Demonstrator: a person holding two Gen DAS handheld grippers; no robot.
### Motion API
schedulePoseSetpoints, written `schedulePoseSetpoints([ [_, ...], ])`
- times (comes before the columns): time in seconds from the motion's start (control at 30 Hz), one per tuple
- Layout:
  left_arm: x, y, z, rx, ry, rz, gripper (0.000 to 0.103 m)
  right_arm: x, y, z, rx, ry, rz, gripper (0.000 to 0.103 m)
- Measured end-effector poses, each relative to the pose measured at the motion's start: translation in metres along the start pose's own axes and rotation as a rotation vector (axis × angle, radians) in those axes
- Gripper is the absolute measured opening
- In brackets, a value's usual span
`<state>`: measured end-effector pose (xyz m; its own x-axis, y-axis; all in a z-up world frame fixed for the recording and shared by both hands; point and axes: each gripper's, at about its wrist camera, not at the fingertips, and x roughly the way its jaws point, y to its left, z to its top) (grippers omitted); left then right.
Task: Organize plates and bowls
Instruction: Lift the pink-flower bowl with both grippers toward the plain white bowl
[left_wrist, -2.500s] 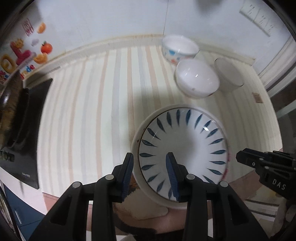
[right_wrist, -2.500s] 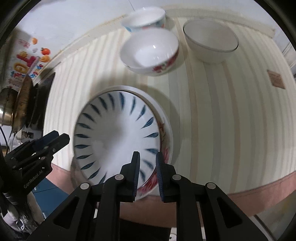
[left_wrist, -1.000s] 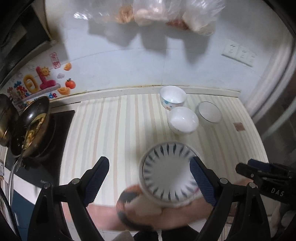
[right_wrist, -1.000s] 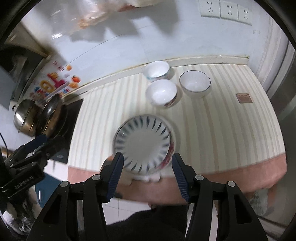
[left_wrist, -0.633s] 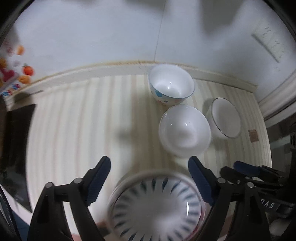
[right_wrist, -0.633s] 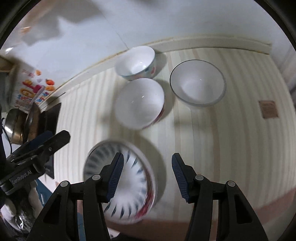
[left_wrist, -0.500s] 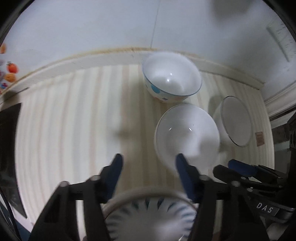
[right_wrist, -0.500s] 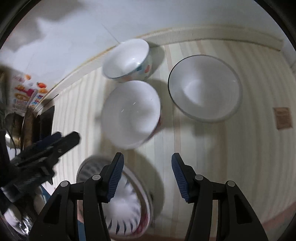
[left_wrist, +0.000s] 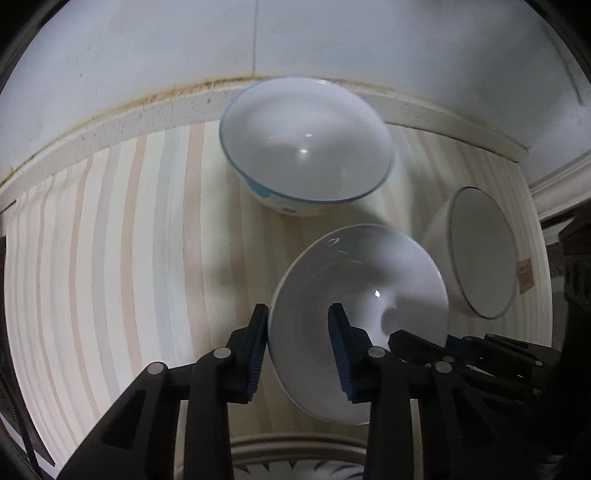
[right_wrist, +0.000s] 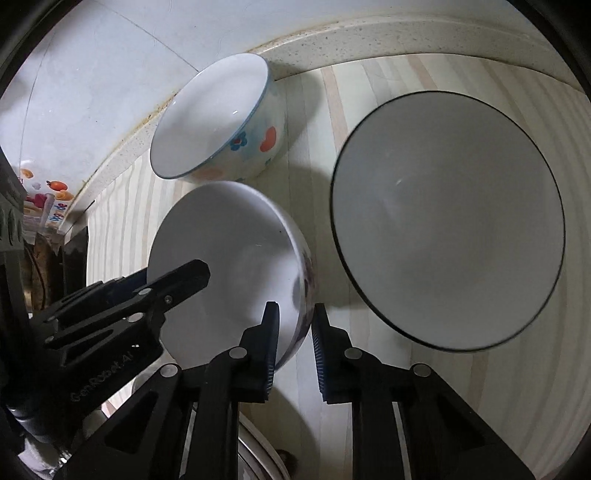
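A striped desk (left_wrist: 122, 236) runs up to a white wall, and on it the plain white bowl (left_wrist: 369, 295) sits in front of the blue-rimmed flowered bowl (left_wrist: 306, 144), with the dark-rimmed bowl (right_wrist: 447, 221) just beside it. The left claw (left_wrist: 299, 332) and right claw (right_wrist: 293, 325) each straddle opposite sides of the white bowl's rim, pads partly apart and not yet pinching, likely for a steady two-sided lift. The leaf-patterned plate (left_wrist: 295, 470) peeks in nearer than that bowl, a probable stacking spot.
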<state>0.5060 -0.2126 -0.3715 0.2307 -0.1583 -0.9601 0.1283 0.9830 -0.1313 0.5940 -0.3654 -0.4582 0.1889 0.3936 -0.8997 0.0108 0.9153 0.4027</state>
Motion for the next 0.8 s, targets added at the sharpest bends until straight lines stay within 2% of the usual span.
schedulePoseSetpoints([
  [0.23,-0.048,-0.016,-0.028,0.032,-0.07,-0.003,0.03,-0.019,0.006,-0.017,-0.012,-0.006,0.024,0.018],
  [0.43,-0.084,-0.036,-0.049,0.062,-0.114,-0.029,0.03,-0.061,0.004,-0.043,-0.027,-0.041,0.032,0.018],
  [0.6,-0.095,-0.069,-0.067,0.096,-0.14,-0.044,0.03,-0.096,0.001,-0.067,-0.033,-0.075,0.022,0.018],
  [0.8,-0.094,-0.099,-0.086,0.125,-0.127,-0.073,0.03,-0.133,-0.03,-0.101,-0.011,-0.098,0.004,0.018],
])
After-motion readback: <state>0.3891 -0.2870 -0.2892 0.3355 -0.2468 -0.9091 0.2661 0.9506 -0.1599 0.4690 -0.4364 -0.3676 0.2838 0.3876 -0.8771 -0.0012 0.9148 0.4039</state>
